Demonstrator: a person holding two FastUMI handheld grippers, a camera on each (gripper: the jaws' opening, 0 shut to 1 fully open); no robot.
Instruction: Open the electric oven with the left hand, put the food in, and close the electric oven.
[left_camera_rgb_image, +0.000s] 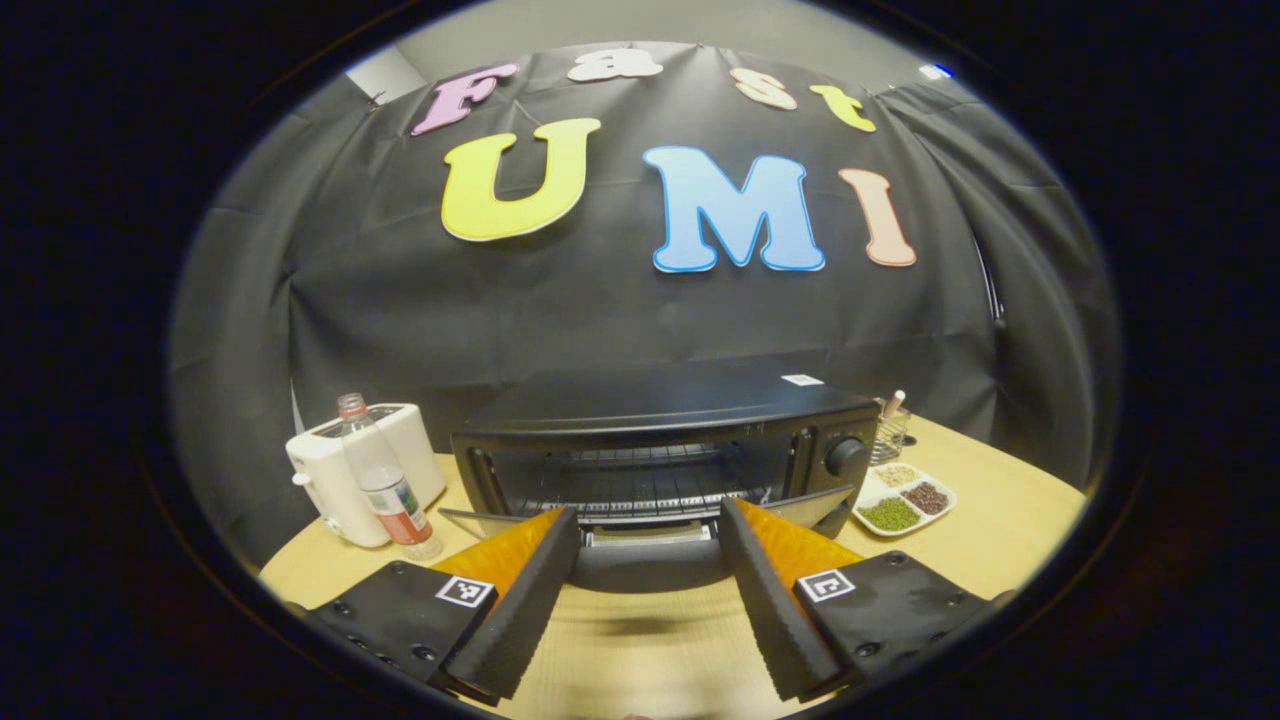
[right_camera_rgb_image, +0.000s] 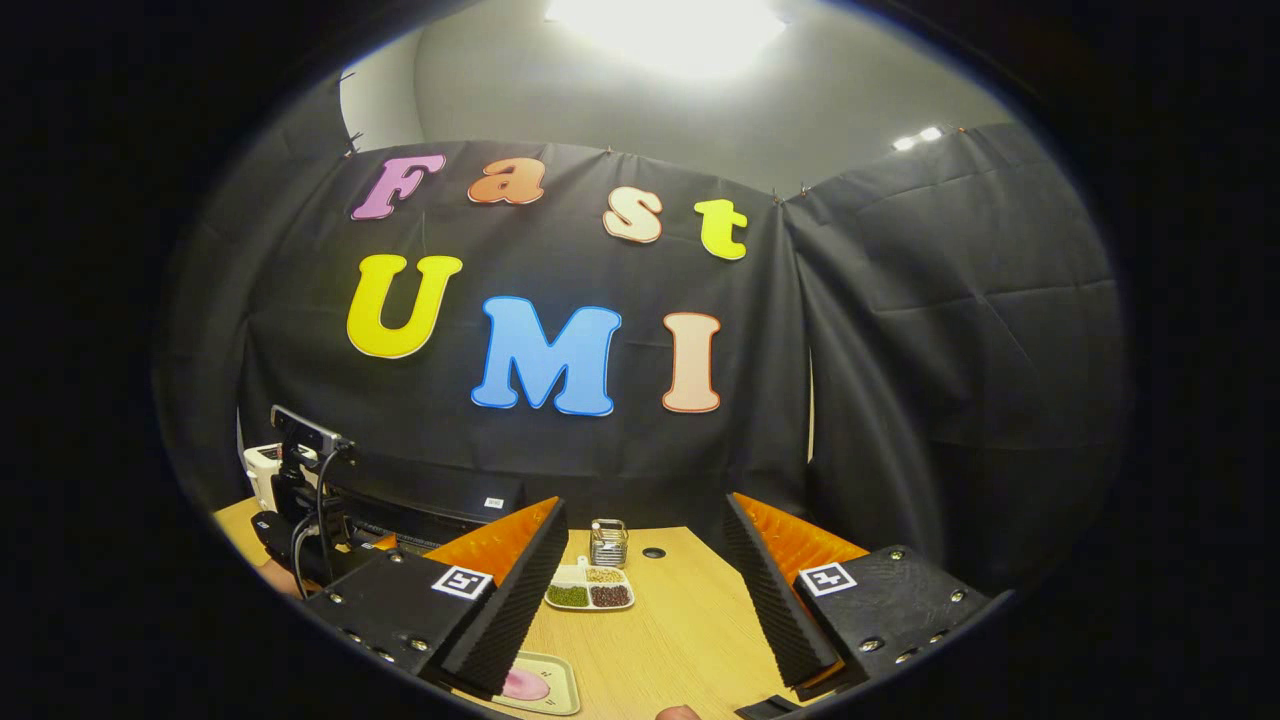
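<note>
While the oven door (left_camera_rgb_image: 640, 560) hangs open, the left gripper's (left_camera_rgb_image: 648, 535) spread fingers flank it.

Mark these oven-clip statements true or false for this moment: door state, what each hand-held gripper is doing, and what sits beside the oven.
1. The electric oven has its door dropped open. True.
2. The left hand-held gripper is clamped on the door. False: its fingers are spread apart, one on each side of the door edge.
3. A divided dish of beans sits on the table at the oven's knob side. True.
4. Food already lies on the oven rack. False: the rack looks bare.
5. The right hand-held gripper holds the food. False: it is open above the table, with a small tray carrying something pink below it.
</note>
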